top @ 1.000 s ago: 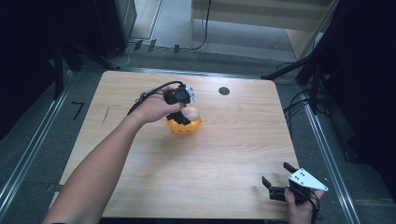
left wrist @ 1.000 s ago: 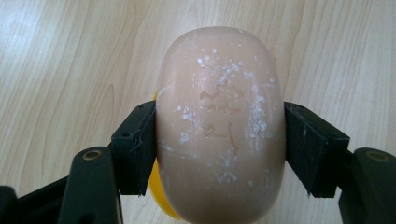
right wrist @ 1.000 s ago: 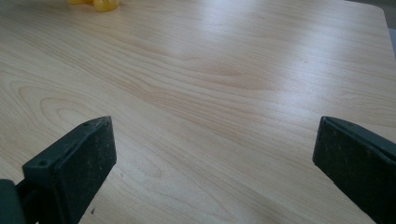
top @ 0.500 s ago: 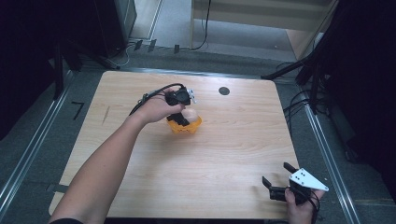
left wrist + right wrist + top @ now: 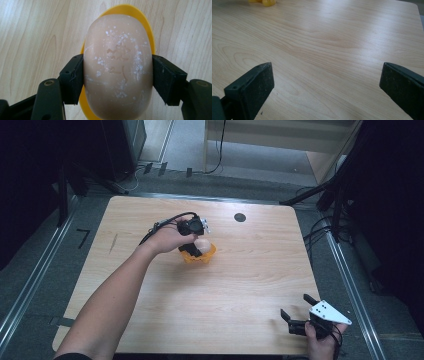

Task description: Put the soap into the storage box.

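A beige oval bar of soap [image 5: 118, 65] sits between the jaws of my left gripper [image 5: 117, 77], which is shut on its two sides. Directly under the soap lies a yellow dish [image 5: 140, 17]. From above, the soap [image 5: 201, 244] is over the yellow dish [image 5: 209, 256] near the table's middle, with my left gripper [image 5: 196, 241] pointing down at it. My right gripper [image 5: 299, 312] rests at the front right of the table, jaws wide open with nothing between them. In the right gripper view its pads [image 5: 253, 88] frame bare wood, and the yellow dish [image 5: 263, 2] peeks in at the top.
A small black round disc [image 5: 240, 217] lies on the wooden table [image 5: 250, 280] toward the back. Cables and dark equipment stand beyond the table's far edge and along its right side.
My left gripper with the soap has shifted slightly over the dish. The right gripper has stayed in place.
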Motion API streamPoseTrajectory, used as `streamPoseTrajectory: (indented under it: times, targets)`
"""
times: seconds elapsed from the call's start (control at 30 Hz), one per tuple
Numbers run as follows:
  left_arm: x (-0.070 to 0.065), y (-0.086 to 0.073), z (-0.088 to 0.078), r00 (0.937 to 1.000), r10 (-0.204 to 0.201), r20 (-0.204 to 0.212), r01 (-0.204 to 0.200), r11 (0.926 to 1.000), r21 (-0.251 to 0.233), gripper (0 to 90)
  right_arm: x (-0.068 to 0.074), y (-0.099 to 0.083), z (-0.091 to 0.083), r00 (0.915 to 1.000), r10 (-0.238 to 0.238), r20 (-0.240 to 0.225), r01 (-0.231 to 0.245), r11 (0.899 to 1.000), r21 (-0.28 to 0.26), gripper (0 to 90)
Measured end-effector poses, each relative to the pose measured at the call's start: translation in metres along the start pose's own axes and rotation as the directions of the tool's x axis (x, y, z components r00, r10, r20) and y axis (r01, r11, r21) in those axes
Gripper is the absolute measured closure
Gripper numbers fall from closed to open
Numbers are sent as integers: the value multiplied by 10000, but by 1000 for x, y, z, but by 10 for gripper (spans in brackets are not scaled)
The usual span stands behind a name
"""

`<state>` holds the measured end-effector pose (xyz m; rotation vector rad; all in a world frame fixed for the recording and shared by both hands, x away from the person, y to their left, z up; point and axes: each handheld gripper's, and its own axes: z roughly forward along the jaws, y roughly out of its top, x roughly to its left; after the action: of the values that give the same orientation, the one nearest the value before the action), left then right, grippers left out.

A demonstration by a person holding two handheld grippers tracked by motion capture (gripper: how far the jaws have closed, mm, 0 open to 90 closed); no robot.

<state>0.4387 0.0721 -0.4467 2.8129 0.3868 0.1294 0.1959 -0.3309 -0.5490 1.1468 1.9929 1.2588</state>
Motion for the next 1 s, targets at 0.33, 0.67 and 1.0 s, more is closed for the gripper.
streamPoseTrajectory:
  times: [0.33, 0.67, 1.0]
  targets:
    - [2, -1, 3, 9996, -217, 167, 215, 9997, 134, 328, 0, 0, 0, 10000, -19, 19, 19, 10000, 35, 0]
    - [3, 1, 4, 9990, -355, 283, 348, 9990, 269, 326, 0, 0, 0, 10000, -36, 22, 36, 10000, 48, 0]
    - [3, 0, 5, 9989, -367, 307, 360, 9991, 223, 324, 0, 0, 0, 10000, -1, 14, 1, 10000, 27, 0]
